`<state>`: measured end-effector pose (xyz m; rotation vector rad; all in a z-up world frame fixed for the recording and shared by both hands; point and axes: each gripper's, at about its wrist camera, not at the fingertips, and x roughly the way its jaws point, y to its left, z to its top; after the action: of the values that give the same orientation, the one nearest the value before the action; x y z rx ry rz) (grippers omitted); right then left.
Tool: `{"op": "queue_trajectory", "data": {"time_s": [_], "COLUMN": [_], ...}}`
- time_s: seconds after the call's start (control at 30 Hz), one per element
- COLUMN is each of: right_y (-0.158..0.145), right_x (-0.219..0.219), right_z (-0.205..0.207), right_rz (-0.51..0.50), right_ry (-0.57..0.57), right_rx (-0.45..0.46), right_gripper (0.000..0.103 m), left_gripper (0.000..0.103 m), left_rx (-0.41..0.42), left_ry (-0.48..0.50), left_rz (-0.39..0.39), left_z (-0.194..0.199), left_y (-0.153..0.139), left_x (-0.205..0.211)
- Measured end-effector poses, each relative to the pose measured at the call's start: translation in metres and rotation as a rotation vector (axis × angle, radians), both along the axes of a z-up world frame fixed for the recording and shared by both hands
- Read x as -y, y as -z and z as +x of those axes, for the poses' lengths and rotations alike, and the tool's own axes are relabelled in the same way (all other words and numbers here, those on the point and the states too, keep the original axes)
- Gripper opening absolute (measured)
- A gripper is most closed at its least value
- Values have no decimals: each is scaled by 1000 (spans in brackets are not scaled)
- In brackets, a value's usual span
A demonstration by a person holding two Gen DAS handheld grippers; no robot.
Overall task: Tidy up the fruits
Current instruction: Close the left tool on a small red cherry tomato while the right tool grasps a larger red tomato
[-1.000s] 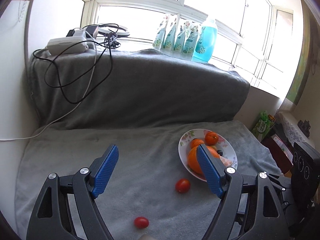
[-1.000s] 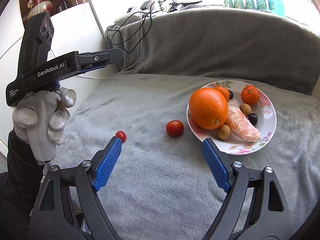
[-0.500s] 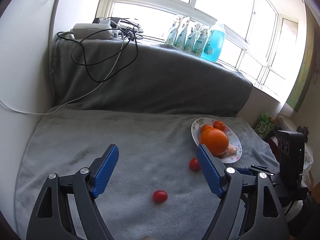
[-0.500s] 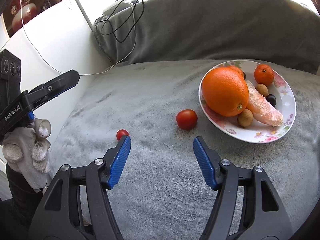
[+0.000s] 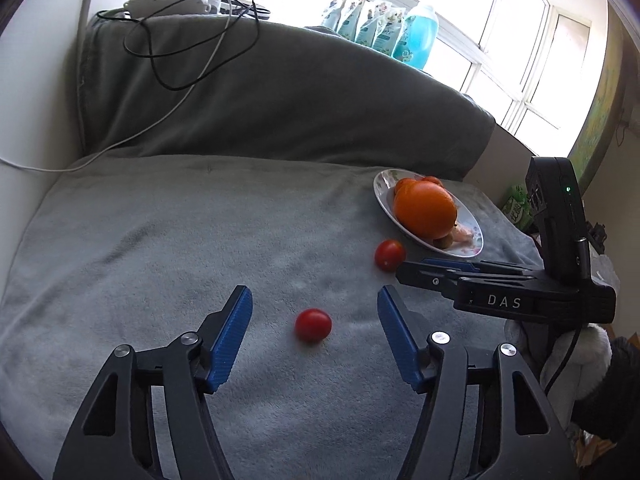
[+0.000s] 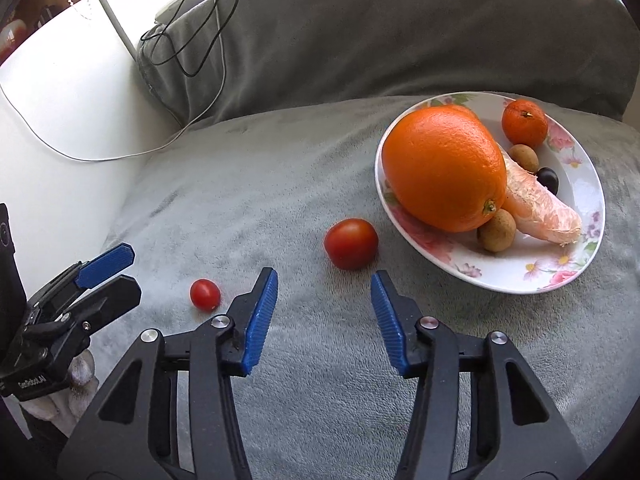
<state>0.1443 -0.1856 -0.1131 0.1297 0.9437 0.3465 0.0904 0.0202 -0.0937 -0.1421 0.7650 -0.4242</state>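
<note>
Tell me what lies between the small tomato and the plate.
The larger tomato lies on the grey blanket between the small tomato and the plate, close to the plate's rim; the right wrist view shows it best.

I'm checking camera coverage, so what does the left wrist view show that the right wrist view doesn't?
Only the left wrist view shows the blue bottle and pouches at the window. Only the right wrist view shows the plate's small fruits: the mandarin, dark grape and peeled segment. Both show the small tomato, large tomato, big orange and flowered plate.
</note>
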Motion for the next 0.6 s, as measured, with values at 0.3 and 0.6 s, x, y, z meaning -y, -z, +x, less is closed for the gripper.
{"op": "queue_trajectory", "data": {"time_s": [0.3,0.6], "right_y": [11,16], "right_x": [-3,-1], "right_z": [15,21], "right_rz": [-19,-32], "right_ry": [23,54], "right_rx": [-18,-17], "right_gripper": [45,44], "left_gripper": [53,48], "left_rx": [-47,-72], "left_ry": [35,63], "left_rz": [8,19], "left_z": [5,8], "left_y": [17,25], "left_x": [4,6]}}
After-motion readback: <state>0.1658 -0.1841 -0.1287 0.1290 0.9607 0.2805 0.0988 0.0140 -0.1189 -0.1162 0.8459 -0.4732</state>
